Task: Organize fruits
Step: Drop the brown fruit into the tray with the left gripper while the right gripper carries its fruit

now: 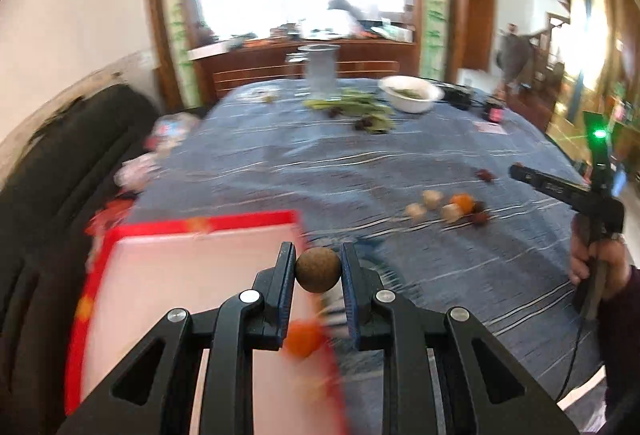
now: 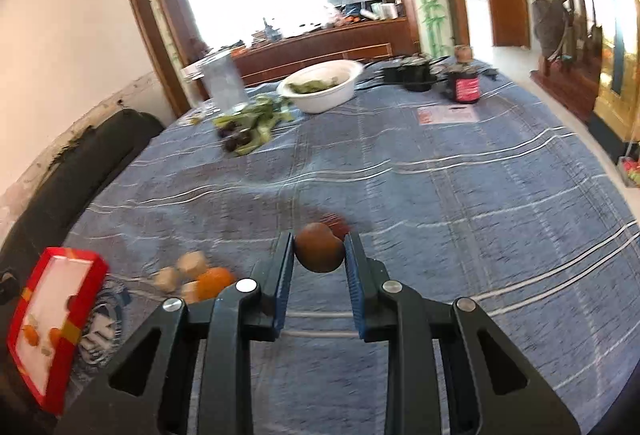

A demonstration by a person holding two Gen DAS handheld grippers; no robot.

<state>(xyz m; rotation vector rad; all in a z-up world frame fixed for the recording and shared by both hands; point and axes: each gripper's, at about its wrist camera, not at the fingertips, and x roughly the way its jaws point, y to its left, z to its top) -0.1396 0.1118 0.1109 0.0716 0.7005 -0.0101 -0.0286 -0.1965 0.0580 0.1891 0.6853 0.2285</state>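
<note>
At the left side of the table, in the left wrist view, the red tray [image 1: 120, 235] lay with its white floor just below and to the left of the left gripper [image 1: 317, 271]. This gripper was closed on a small round brown fruit [image 1: 317, 270], and both blue pads pressed on its sides. The fruit was round, so it had no long axis to mind. An orange fruit [image 1: 303, 339] showed below the jaws near the right rim of the tray, but the blur did not let me tell if it lay inside. The tray stood directly under and beside this gripper, so I judge that the left hand was the nearer one for the next drop, and the move needs only a small shift to the left before release.

Further right on the blue striped cloth [image 1: 360, 171], the loose pile of fruits [image 1: 448, 209] waited: pale pieces, one orange and dark red ones. It lay between the two hands.

At the right edge, a hand [image 1: 600, 263] carried the right gripper [image 2: 320, 253]. In its own view it was closed on a brown-red fruit [image 2: 320, 251], held above the cloth. From there the tray [image 2: 24, 315] lay far to the left and low, beyond the pile [image 2: 192, 275], so this fruit had the longer way to go.
</note>
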